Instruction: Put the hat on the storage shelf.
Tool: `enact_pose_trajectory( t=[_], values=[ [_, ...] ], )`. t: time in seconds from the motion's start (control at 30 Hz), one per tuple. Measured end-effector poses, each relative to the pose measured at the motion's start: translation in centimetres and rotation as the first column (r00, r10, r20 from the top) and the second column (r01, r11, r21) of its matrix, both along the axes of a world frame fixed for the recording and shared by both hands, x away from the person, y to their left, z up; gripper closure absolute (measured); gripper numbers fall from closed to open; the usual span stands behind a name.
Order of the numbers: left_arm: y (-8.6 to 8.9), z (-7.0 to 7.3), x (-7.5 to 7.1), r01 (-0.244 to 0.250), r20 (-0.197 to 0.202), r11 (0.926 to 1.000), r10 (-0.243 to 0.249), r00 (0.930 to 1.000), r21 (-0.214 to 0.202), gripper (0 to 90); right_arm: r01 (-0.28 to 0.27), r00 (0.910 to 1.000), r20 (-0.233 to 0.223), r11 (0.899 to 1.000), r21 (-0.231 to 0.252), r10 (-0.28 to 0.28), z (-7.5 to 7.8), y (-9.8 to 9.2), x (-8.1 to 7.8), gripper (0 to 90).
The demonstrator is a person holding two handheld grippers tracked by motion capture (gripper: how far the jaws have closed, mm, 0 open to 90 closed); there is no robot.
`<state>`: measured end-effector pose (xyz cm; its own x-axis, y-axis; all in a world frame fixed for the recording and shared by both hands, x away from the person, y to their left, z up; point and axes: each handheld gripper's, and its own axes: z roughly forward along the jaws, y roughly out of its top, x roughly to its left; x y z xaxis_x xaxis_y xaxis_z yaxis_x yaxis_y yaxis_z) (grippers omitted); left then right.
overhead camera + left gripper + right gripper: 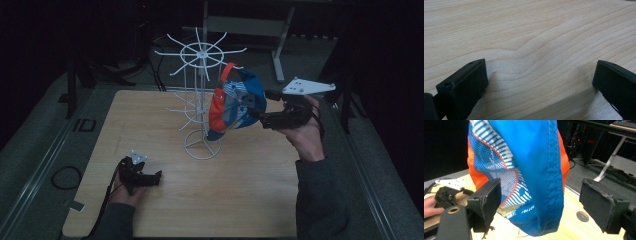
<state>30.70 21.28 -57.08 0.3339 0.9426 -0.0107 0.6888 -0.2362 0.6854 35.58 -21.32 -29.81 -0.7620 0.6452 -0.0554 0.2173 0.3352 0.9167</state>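
The left tool (pixel 141 175) rests low on the desk (pixel 240 200), jaws wide, holding nothing. On the rack (pixel 200 100) the cap (pixel 235 102) seems to hang from a prong; hanging looks done or nearly so. The right tool (pixel 272 116) is beside it; its own view shows the jaws spread around the cap, not pinching
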Motion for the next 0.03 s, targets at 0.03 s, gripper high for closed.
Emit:
enact_pose_trajectory(
  t=[0.03],
  values=[
    [0.00, 0.00, 0.00, 0.000, 0.000, 1.0000, 0.000, 1.0000, 0.000, 0.0, 0.001, 1.0000, -0.002, 1.000, -0.001, -0.001, -0.14, -0.07, 0.06, 17.7]
  ],
)
